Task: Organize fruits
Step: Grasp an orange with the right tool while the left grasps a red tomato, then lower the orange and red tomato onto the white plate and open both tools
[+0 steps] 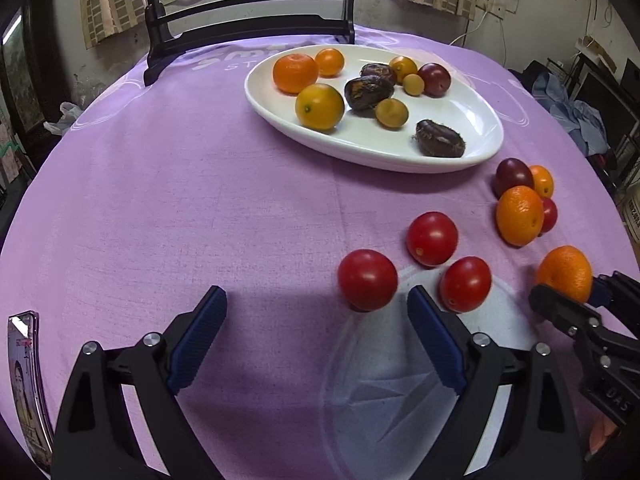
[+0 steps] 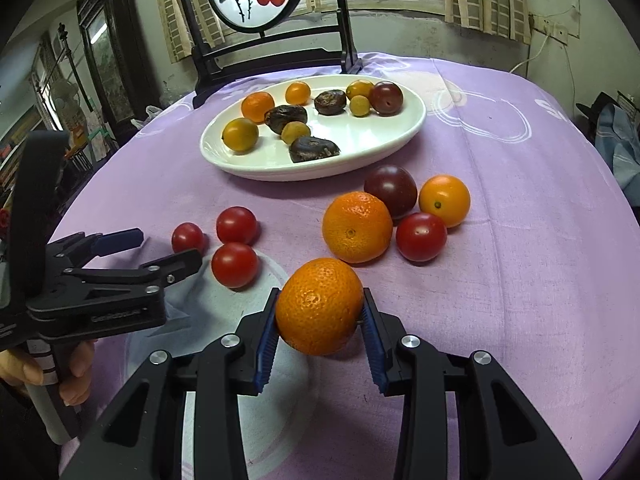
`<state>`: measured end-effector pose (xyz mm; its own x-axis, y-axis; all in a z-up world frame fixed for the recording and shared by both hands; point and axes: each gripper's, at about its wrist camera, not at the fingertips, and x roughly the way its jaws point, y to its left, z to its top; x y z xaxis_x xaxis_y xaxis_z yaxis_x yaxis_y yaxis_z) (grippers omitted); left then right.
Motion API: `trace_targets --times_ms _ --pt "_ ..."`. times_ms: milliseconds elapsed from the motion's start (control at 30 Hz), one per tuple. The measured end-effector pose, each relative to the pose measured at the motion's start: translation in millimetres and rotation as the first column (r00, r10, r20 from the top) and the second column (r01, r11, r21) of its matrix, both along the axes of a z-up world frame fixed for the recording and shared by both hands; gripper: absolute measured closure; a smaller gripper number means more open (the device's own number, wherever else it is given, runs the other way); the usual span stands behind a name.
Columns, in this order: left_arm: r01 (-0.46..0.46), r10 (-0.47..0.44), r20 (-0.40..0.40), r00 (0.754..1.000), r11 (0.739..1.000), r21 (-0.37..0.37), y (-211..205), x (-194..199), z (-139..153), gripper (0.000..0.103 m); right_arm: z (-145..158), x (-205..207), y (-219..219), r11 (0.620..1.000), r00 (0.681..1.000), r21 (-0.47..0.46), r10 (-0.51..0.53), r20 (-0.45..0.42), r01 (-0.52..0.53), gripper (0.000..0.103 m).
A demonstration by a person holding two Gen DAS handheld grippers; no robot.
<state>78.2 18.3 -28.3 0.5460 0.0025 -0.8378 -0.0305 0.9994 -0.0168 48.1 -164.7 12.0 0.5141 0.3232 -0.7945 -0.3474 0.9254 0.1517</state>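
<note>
Right gripper (image 2: 320,320) nearest the lens: blue pads pressed on both sides of a mandarin (image 2: 319,306), jaws narrowed to the fruit's width. Whether the mandarin touches the purple tablecloth (image 2: 500,280) or sits just above it, cannot tell.

Left gripper (image 1: 316,316) jaws wide apart, nothing between them, pads over bare cloth. Closest fruit: a red cherry tomato (image 1: 367,279) just beyond its right-hand pad, not touching it. Two more red tomatoes (image 1: 432,238) (image 1: 465,283) close behind it.

Further out, a loose cluster on the cloth: second mandarin (image 2: 357,227), dark purple tomato (image 2: 391,191), orange tomato (image 2: 444,200), red tomato (image 2: 421,236), touching or nearly so.

Beyond, a white oval plate (image 2: 408,128) holds a small mandarin, orange and yellow tomatoes, a purple tomato and three dark wrinkled dates. A black framed screen stand (image 2: 264,52) is behind the plate at the table's far edge.
</note>
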Motion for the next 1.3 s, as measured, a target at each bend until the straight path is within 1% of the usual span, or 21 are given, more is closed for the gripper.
trace_targets --times_ms 33,100,133,167,233,300,367,400,467,533,633,667,800,900,1033,1100,1200,1300 --pt "0.000 0.000 -0.005 1.000 1.000 -0.009 0.7 1.0 -1.0 0.023 0.9 -0.7 -0.7 1.000 1.000 0.005 0.002 0.002 -0.002 0.064" --pt "0.001 -0.001 -0.003 1.000 1.000 -0.006 0.8 1.6 -1.8 0.026 3.7 -1.7 -2.0 1.000 1.000 0.006 -0.001 0.012 0.001 0.064" --pt "0.007 -0.007 0.003 1.000 1.000 -0.005 -0.3 1.3 -1.6 0.030 5.4 -2.4 -2.4 1.000 1.000 0.004 -0.002 0.019 0.002 0.064" --pt "0.017 -0.017 0.004 1.000 1.000 -0.003 -1.8 1.3 -1.5 0.032 6.7 -3.1 -2.7 1.000 1.000 0.006 -0.003 0.023 0.003 0.064" --pt "0.037 -0.037 0.014 0.999 0.999 0.017 -6.7 0.2 -1.2 0.037 8.8 -5.0 -2.4 1.000 1.000 0.011 0.001 0.029 -0.002 0.064" --pt "0.057 -0.058 0.025 0.998 0.998 0.033 -11.3 -0.5 -1.8 0.041 10.6 -6.7 -1.2 1.000 0.999 0.012 0.008 0.036 -0.008 0.064" --pt "0.064 -0.066 0.040 0.997 0.997 0.050 -14.2 -1.0 -2.2 0.042 12.2 -9.2 0.4 1.000 0.999 0.011 0.015 0.042 -0.016 0.064" --pt "0.070 -0.072 0.046 0.996 0.996 0.052 -15.4 -0.6 -2.2 0.045 12.7 -9.6 1.1 1.000 0.999 0.010 0.018 0.044 -0.018 0.064" --pt "0.088 -0.090 0.052 0.995 0.995 0.047 -17.8 -0.2 -1.5 0.054 13.7 -10.4 2.4 1.000 0.999 0.008 0.023 0.046 -0.023 0.064" --pt "0.120 -0.121 0.056 0.991 0.992 0.033 -21.4 -1.2 -0.4 0.074 14.6 -10.8 2.5 1.000 0.999 0.008 0.023 0.049 -0.023 0.064" --pt "0.147 -0.152 0.062 0.986 0.986 0.074 -28.2 -3.7 -0.2 0.074 14.9 -10.8 2.1 1.000 0.998 0.007 0.018 0.052 -0.018 0.064" --pt "0.151 -0.156 0.060 0.986 0.986 0.073 -28.5 -3.8 0.0 0.075 14.8 -10.7 1.7 1.000 0.999 0.006 0.016 0.052 -0.016 0.064" --pt "0.132 -0.131 0.048 0.990 0.991 -0.008 -18.0 -3.4 4.5 0.075 12.7 -8.8 -1.2 1.000 0.999 0.010 0.002 0.048 -0.002 0.064" --pt "0.102 -0.100 0.059 0.993 0.994 -0.031 -10.1 -3.7 8.9 0.075 12.7 -7.6 -2.9 1.000 0.999 0.014 -0.007 0.047 0.006 0.064" --pt "0.093 -0.089 0.069 0.994 0.994 -0.063 -5.3 -5.9 17.2 0.075 22.2 -12.7 -3.5 0.999 0.997 0.044 -0.001 0.079 -0.002 0.064" --pt "0.095 -0.089 0.085 0.992 0.993 -0.073 -5.0 -8.5 27.0 0.075 29.2 -16.2 -4.0 0.998 0.996 0.062 0.002 0.093 -0.008 0.064" --pt "0.109 -0.097 0.130 0.987 0.990 -0.086 -6.2 -12.2 48.5 0.075 42.9 -19.8 -4.2 0.996 0.992 0.088 0.016 0.123 -0.027 0.064" --pt "0.125 -0.112 0.142 0.983 0.988 -0.086 -9.1 -2.0 67.4 0.075 54.7 -15.6 -2.1 0.996 0.989 0.083 0.027 0.146 -0.039 0.064"
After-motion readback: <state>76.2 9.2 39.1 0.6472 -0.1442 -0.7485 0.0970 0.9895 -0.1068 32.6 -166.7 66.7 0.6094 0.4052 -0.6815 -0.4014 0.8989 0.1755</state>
